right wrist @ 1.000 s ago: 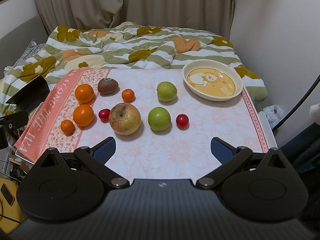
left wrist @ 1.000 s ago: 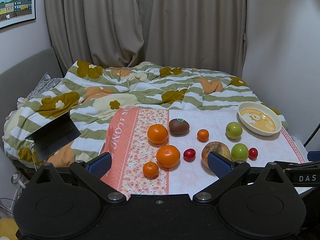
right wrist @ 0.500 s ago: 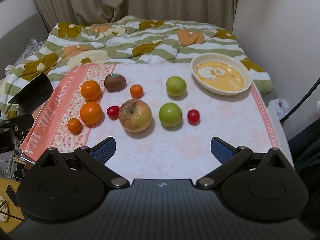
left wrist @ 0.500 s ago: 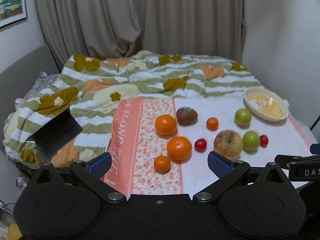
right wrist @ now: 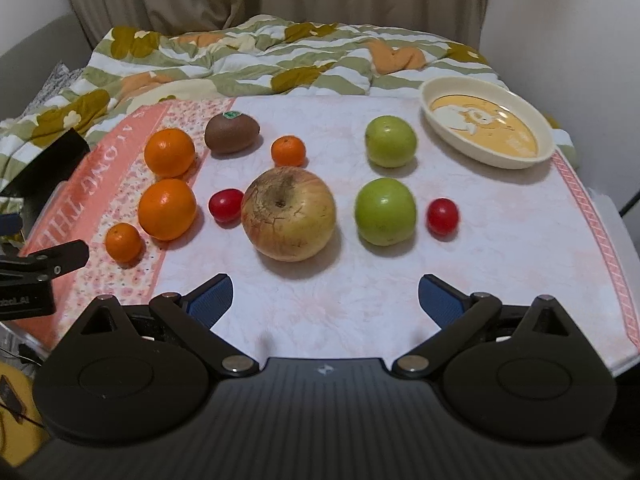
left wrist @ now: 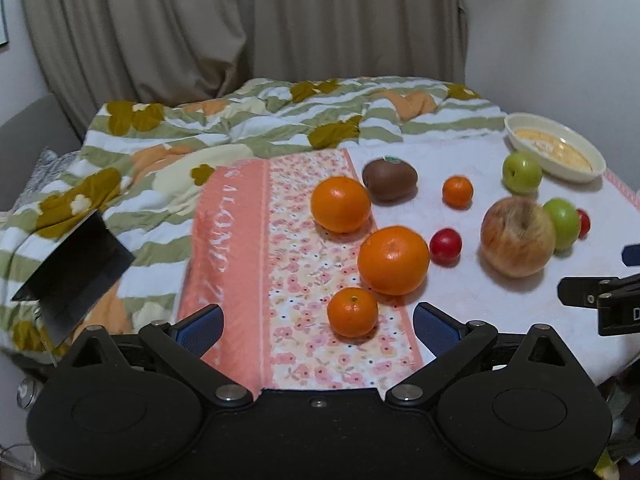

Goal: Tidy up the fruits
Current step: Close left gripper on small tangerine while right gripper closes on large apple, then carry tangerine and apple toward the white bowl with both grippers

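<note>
Fruits lie on a pink-and-white cloth [right wrist: 500, 240]: two large oranges [left wrist: 393, 260] [left wrist: 341, 204], two small mandarins [left wrist: 352, 311] [left wrist: 457, 191], a kiwi [left wrist: 389, 180], a big russet apple [right wrist: 288, 214], two green apples [right wrist: 385, 211] [right wrist: 391, 141] and two red cherry tomatoes [right wrist: 226, 205] [right wrist: 442, 216]. A cream bowl [right wrist: 488, 128] stands empty at the far right. My left gripper [left wrist: 318, 324] is open, just short of the near mandarin. My right gripper [right wrist: 325, 300] is open, just short of the big apple.
A striped flowered duvet [left wrist: 240, 128] lies behind the cloth. A dark tablet-like object [left wrist: 72, 276] rests at the left edge. Curtains [left wrist: 240, 28] and a wall close the back. The cloth's front edge drops off near both grippers.
Both grippers have moved forward and lower toward the fruits. The left one also swung left, so the oranges now sit ahead of it. Nothing was grasped.
</note>
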The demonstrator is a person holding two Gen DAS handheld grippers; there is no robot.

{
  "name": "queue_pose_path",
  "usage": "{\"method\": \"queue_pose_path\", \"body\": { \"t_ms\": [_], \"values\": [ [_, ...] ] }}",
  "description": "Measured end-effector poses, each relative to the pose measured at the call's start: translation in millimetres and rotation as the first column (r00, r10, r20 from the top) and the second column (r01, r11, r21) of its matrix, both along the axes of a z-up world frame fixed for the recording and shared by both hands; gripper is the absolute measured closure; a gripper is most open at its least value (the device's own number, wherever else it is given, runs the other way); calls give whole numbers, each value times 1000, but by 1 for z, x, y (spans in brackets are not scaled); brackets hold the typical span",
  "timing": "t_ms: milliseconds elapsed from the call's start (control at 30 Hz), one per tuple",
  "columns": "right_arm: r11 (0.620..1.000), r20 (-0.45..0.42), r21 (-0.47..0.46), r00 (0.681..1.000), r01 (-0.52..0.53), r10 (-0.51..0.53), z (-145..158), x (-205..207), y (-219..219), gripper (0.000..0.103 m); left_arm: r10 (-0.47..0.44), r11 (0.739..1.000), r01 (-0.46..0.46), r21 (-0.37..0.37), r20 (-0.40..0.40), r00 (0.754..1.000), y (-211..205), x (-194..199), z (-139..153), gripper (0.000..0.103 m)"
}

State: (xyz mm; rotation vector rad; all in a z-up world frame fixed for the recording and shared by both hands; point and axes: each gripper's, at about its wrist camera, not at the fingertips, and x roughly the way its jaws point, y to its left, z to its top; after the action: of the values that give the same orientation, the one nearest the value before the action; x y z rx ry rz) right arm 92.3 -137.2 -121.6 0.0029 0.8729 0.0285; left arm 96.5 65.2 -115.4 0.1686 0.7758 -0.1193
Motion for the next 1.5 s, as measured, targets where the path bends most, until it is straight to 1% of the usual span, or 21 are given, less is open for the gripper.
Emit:
{"method": "queue_pose_path", "body": {
  "t_ms": [67, 133, 200, 300, 367, 400, 433, 467, 533, 567, 633, 667, 767, 900, 1000, 1100, 1233, 1500],
  "values": [
    [1000, -4, 0, 1000, -11, 11, -9, 7, 4, 0, -11, 1000, 11, -8, -6, 1000, 1, 5, -10, 2],
    [1000, -10, 5, 1000, -18, 18, -16, 13, 7, 0, -20, 1000, 20, -8, -14, 1000, 1, 10, -17, 12],
    [1000, -3, 11, 1000, -27, 27, -20, 18, 10, 0, -27, 1000, 27, -4, -22, 999, 0, 15, -22, 15],
    [999, 7, 13, 999, -40, 40, -24, 24, 13, 0, -40, 999, 40, -8, -29, 999, -2, 19, -27, 21],
    [999, 3, 16, 999, -43, 43, -27, 29, 14, 0, -49, 999, 49, 0, -28, 998, -5, 21, -30, 23],
    [999, 3, 19, 999, -45, 45, -28, 31, 14, 0, -54, 999, 54, 3, -30, 998, -6, 22, -31, 27],
    [999, 3, 22, 999, -47, 47, -29, 33, 14, 0, -59, 998, 59, 5, -32, 998, -7, 23, -32, 34],
    [998, 2, 24, 999, -51, 51, -31, 35, 14, 0, -62, 998, 63, 7, -35, 997, -9, 24, -34, 37],
    [998, 3, 24, 998, -56, 56, -33, 39, 15, 0, -68, 998, 68, 10, -42, 997, -11, 27, -37, 46],
    [998, 2, 23, 998, -58, 58, -34, 41, 16, 0, -68, 998, 69, 10, -46, 997, -12, 29, -38, 49],
    [998, 0, 26, 998, -64, 64, -36, 44, 17, 0, -76, 997, 76, -10, -52, 996, -11, 30, -40, 61],
    [997, 0, 25, 998, -69, 69, -37, 46, 18, 0, -77, 997, 76, -18, -53, 996, -12, 30, -40, 61],
    [997, 2, 15, 997, -81, 81, -39, 50, 21, 1, -79, 997, 79, 1, -45, 996, -15, 29, -41, 61],
    [996, 16, 5, 996, -89, 89, -41, 57, 24, 1, -74, 997, 74, -3, -48, 996, -14, 28, -41, 61],
    [995, 20, -5, 995, -97, 97, -42, 63, 27, 6, -65, 998, 64, -9, -51, 997, -12, 27, -40, 62],
    [995, 27, -23, 995, -97, 97, -43, 68, 28, 7, -57, 998, 57, -13, -53, 997, -11, 26, -40, 62],
    [995, 36, -44, 995, -93, 94, -43, 70, 28, 13, -48, 999, 47, -19, -54, 997, -8, 24, -39, 62],
    [995, 62, -37, 994, -91, 93, -44, 66, 26, 14, -42, 999, 41, -36, -37, 998, -7, 16, -30, 62]
  ]
}}
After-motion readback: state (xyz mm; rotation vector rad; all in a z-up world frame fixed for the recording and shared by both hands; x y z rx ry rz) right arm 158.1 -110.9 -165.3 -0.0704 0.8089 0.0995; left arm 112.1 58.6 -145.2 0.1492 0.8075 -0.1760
